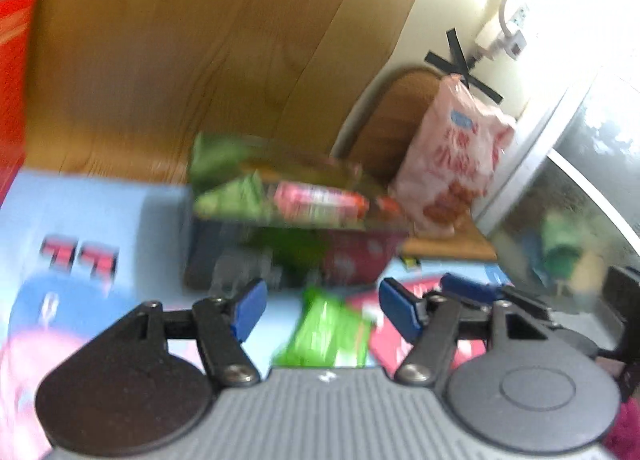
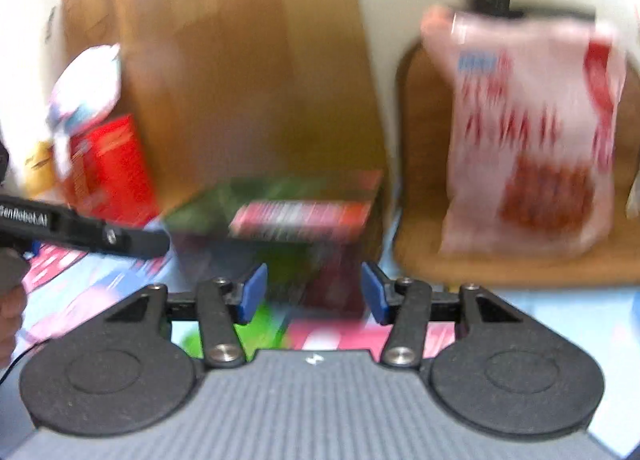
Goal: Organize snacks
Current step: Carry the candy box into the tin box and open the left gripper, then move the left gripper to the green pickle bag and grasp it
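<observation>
Fingers of both the left gripper (image 1: pixel 322 306) and right gripper (image 2: pixel 314 292) spread wide, empty. Green snack packet (image 1: pixel 326 334) lies just beneath; filled snack box (image 1: pixel 296 228) beyond. Hasty, blurred motion risks toppling the pink bag (image 1: pixel 452 160).

a wooden panel (image 1: pixel 180 60) stands upright. right of it, black tape (image 1: pixel 464 64) crosses the pale wall (image 1: pixel 436 12).

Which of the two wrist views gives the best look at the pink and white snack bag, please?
The right wrist view: the pink and white snack bag stands large and almost front-on, though blurred. In the left wrist view the same bag is smaller and tilted, at the right, behind the box of snacks.
</observation>
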Action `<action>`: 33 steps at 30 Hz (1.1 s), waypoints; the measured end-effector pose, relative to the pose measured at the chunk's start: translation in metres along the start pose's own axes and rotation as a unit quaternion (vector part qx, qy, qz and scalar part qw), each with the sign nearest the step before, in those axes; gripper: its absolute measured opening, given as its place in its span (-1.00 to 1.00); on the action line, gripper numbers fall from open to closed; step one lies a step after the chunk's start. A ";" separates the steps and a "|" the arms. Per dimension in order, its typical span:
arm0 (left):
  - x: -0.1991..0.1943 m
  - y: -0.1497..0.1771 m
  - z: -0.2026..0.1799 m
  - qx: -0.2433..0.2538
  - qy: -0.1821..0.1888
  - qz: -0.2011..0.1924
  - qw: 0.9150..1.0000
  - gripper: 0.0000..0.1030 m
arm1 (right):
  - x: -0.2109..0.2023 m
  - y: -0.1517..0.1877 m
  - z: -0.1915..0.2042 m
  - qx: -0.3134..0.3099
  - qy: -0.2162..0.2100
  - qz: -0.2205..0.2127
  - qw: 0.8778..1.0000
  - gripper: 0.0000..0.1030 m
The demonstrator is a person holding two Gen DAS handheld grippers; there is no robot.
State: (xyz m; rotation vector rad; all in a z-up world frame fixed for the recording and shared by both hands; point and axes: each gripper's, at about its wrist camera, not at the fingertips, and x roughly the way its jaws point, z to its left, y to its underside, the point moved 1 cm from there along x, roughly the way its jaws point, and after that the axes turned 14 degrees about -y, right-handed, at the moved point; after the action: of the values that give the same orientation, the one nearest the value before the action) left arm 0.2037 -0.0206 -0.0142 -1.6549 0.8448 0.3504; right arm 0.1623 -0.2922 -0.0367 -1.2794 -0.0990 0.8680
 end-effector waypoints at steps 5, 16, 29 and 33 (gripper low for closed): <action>-0.021 0.053 0.010 -0.018 0.013 0.050 0.999 0.19 | -0.003 0.038 0.029 0.014 -0.056 0.046 0.997 0.06; -0.042 0.113 -0.009 -0.030 0.015 0.094 0.995 -0.35 | 0.023 0.044 0.043 0.053 -0.087 0.075 0.992 -0.56; -0.061 0.122 0.009 -0.041 -0.007 0.091 0.995 -0.43 | -0.063 0.108 0.104 0.089 -0.117 0.040 0.988 -0.43; -0.069 0.119 0.010 -0.035 0.015 0.081 0.996 -0.28 | -0.091 0.122 0.104 0.119 -0.112 0.028 0.986 -0.28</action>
State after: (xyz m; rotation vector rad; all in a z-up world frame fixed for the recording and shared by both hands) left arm 0.0757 0.0060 -0.0588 -1.6641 1.0018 0.4740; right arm -0.0162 -0.2621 -0.0721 -0.9636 -0.1338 1.0371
